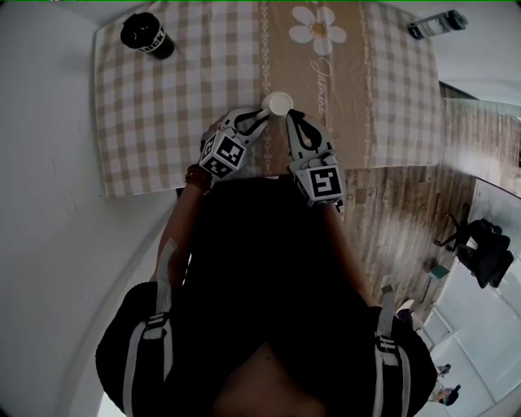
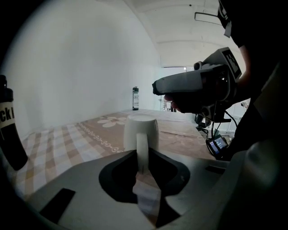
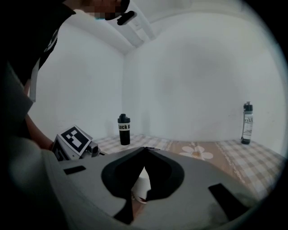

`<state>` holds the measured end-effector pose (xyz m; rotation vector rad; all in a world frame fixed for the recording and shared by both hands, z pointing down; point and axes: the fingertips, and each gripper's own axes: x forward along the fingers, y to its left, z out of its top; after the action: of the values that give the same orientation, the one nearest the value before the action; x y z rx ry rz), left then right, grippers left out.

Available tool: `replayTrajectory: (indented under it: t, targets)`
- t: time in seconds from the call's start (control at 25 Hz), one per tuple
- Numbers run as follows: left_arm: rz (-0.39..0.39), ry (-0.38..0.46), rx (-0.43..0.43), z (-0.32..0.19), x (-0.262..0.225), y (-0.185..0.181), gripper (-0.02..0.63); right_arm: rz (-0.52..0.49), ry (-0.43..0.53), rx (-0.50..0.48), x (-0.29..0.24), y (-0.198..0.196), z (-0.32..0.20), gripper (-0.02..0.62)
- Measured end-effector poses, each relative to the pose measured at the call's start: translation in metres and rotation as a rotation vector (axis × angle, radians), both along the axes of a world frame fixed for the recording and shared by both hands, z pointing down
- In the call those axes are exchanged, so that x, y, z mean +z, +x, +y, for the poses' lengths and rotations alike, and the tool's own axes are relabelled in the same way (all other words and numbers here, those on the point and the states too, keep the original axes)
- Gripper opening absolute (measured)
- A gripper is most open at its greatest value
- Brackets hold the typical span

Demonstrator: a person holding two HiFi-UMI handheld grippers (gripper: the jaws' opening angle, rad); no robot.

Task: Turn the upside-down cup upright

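Between the tips of the left tongs [image 2: 142,155] stands the handle [image 2: 142,148] of the cup [image 2: 141,128]. Both pads look pressed against the handle's flat sides, so these tongs grip the cup by it. The cup sits mouth down on the table [image 1: 391,122], base facing up, straight ahead of the left tongs. Just to their right, the right tongs [image 3: 145,150] hang closed and empty, tips meeting. The cup shows pale below and beyond those tips, near them but, as far as I can tell, not touched.

To do this step well, I judge that the grip should sit square across the handle's strap and be firm before any lift, since a narrow glazed strap can pivot between pads. The cup should then be raised clear of the cloth [image 1: 163,98] before the wrist rolls, so the rim does not catch, and set down gently on its base. The closed right tongs could steady the wall if the cup swings.

The cup is plain white, smooth and slightly tapered, probably ceramic, so hard and slippery. The cloth under both tongs is soft fabric in beige-and-white checks with a daisy band, and is likely to ruck if dragged. Well ahead of the tongs stand a black bottle [image 1: 147,36] on the left and a second bottle [image 1: 437,24] on the right, both far from the work.
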<state>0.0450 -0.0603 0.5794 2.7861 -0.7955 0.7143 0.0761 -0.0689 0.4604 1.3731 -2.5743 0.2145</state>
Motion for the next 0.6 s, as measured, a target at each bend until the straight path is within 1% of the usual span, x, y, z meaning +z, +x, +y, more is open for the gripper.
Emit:
replayTrajectory:
  t: [0.2, 0.44, 0.6]
  targets:
    - [0.024, -0.026, -0.026, 0.001, -0.001, 0.002, 0.067, 0.004, -0.019, 0.008, 0.003, 0.005, 0.0, 0.003]
    - [0.059, -0.046, -0.034, 0.001, -0.003, 0.002, 0.066, 0.002, -0.04, 0.036, 0.012, 0.013, 0.001, 0.003]
    - [0.066, -0.047, -0.044, 0.0, -0.004, 0.001, 0.064, -0.001, -0.045, 0.043, 0.012, 0.016, 0.001, 0.003]
